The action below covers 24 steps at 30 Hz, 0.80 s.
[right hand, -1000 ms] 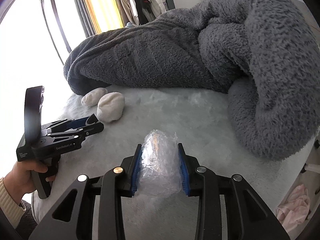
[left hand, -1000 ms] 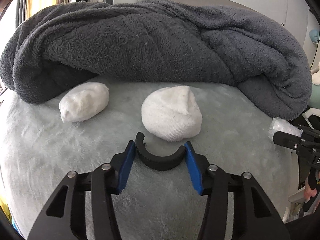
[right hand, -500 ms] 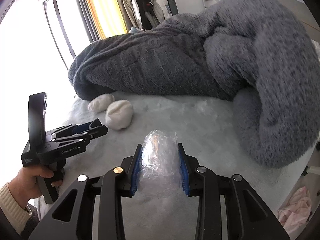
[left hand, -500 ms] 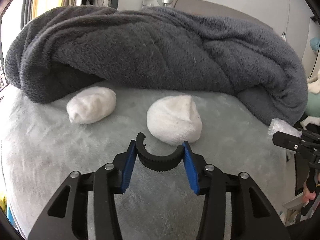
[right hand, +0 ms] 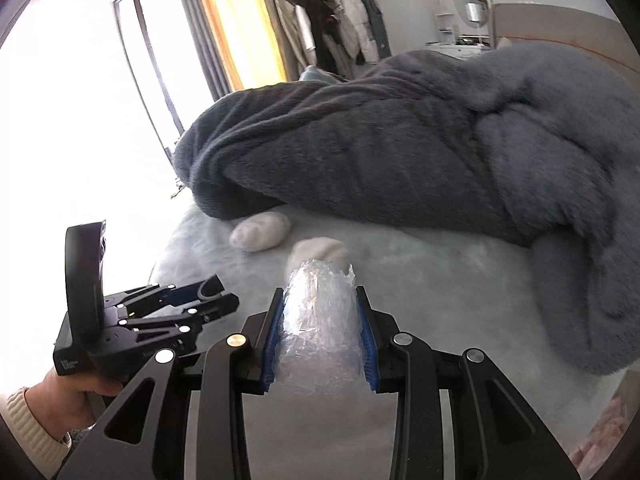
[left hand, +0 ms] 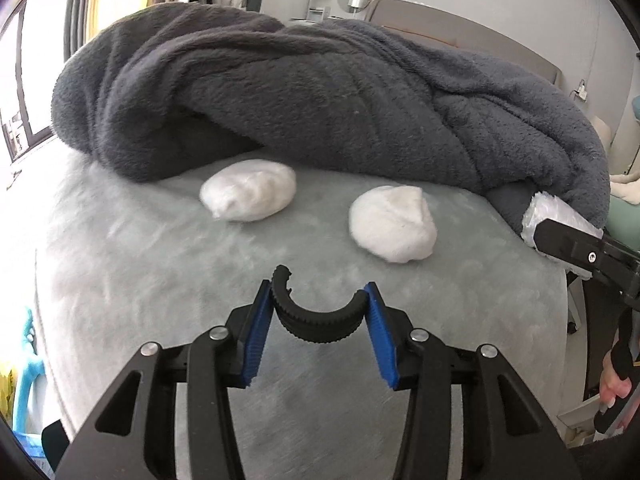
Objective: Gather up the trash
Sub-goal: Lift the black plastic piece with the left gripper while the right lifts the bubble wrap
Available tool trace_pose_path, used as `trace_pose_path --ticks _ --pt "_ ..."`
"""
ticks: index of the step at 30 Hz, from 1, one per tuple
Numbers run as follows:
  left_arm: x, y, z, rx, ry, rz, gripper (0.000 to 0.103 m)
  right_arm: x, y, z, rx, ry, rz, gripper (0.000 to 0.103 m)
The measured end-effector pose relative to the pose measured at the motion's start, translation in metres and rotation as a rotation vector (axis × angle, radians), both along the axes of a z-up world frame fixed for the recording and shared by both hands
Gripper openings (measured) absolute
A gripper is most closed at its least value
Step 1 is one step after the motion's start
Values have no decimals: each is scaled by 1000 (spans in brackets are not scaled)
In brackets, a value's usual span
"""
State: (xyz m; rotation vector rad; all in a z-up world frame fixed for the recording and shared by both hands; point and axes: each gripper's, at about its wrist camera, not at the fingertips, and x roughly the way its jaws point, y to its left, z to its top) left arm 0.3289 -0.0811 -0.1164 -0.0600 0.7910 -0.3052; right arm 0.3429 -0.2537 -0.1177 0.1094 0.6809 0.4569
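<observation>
My left gripper (left hand: 318, 300) is shut on a black curved rubber piece (left hand: 318, 318), a ribbed half ring held above the pale grey bed cover (left hand: 140, 264). My right gripper (right hand: 320, 312) is shut on a wad of crinkled clear plastic wrap (right hand: 318, 328). The same wad (left hand: 550, 210) and the right gripper's finger (left hand: 568, 242) show at the right edge of the left wrist view. Two white balled socks (left hand: 250, 190) (left hand: 394, 222) lie on the cover ahead. The left gripper's body (right hand: 160, 320) is at the lower left of the right wrist view, held by a hand (right hand: 60, 396).
A thick dark grey blanket (left hand: 320, 92) is heaped across the bed behind the socks and curls down the right side (right hand: 580, 300). A window (right hand: 80, 100) with yellow curtains, hanging clothes (right hand: 340, 20) and a headboard lie beyond. The bed's edge drops off at the left.
Both grippers have drawn back and risen from the bed with their loads still held. The socks and blanket now look farther off, and the plastic wad has lifted off the cover.
</observation>
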Motion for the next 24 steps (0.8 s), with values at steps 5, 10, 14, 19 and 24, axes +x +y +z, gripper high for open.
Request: trace_pose_path --ticks 5,10,14,19,24 --pt "-5 27 10 8 -17 39 49 3 29 5 -5 -4 36 34" --pt "-14 62 22 16 -35 95 48 4 60 9 -13 -8 74 34" --pt "-20 88 29 24 -49 131 48 5 87 12 -17 -13 107 34" --pt "-27 113 32 39 -47 159 49 6 120 15 -25 -22 147 34" --pt "-34 136 31 40 -30 182 49 6 154 16 -32 -24 187 34"
